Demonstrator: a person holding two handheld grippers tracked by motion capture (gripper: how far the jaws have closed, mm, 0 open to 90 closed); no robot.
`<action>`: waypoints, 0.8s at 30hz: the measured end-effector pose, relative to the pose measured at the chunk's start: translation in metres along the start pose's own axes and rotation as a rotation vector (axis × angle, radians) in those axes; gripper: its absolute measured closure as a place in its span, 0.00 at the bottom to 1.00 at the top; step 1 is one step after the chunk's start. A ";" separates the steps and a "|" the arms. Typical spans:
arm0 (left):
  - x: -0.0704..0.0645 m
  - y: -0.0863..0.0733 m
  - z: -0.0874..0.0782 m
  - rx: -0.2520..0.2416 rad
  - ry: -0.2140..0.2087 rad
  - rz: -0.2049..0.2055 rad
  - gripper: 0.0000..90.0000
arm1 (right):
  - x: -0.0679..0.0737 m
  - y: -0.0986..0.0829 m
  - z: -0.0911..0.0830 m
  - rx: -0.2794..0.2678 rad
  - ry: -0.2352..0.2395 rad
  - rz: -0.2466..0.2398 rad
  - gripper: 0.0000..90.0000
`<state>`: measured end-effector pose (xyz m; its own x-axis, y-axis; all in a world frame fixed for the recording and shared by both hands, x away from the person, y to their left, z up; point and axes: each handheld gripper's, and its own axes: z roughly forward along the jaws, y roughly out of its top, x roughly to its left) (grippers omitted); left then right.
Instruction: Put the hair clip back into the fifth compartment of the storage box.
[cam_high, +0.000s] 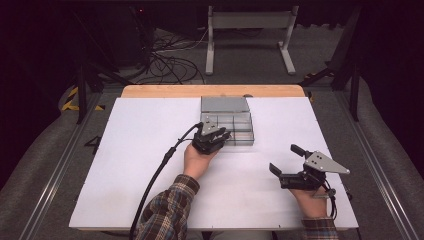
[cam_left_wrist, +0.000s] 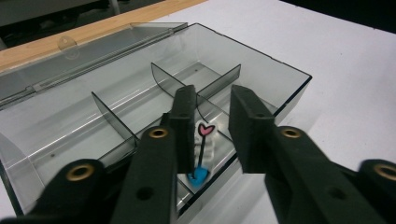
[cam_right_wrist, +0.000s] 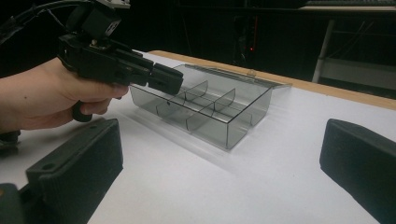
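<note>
Your left gripper (cam_left_wrist: 212, 126) hovers, jaws narrowly parted and empty, over the small blue-and-pink heart-topped pin (cam_left_wrist: 201, 154) in the near compartment of the smoky clear plastic divider box (cam_high: 235, 125). Clip that divider and you'll shove the box. Right gripper (cam_high: 287, 162) waits wide open above the white table (cam_high: 140, 150).

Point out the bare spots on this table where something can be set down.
Left of the clear box, the white table is bare to its edge. Another free patch lies between the box and the right gripper. Crowded: the box's near edge, where the left gripper hovers.
</note>
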<state>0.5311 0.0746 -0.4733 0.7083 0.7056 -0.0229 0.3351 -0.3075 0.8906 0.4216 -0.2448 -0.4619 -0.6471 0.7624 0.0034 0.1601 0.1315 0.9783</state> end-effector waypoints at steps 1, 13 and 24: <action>0.001 0.000 0.000 -0.003 -0.001 0.000 0.74 | 0.000 0.000 0.000 0.000 0.001 -0.001 0.00; 0.000 0.002 -0.004 -0.014 -0.017 0.012 0.43 | 0.000 0.000 0.000 0.002 0.000 -0.002 0.00; 0.004 0.007 -0.016 -0.003 0.025 0.045 0.21 | 0.001 -0.001 0.003 0.012 -0.001 -0.006 0.00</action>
<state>0.5261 0.0858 -0.4600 0.7070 0.7066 0.0288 0.3011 -0.3376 0.8918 0.4235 -0.2423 -0.4635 -0.6475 0.7621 -0.0030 0.1647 0.1438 0.9758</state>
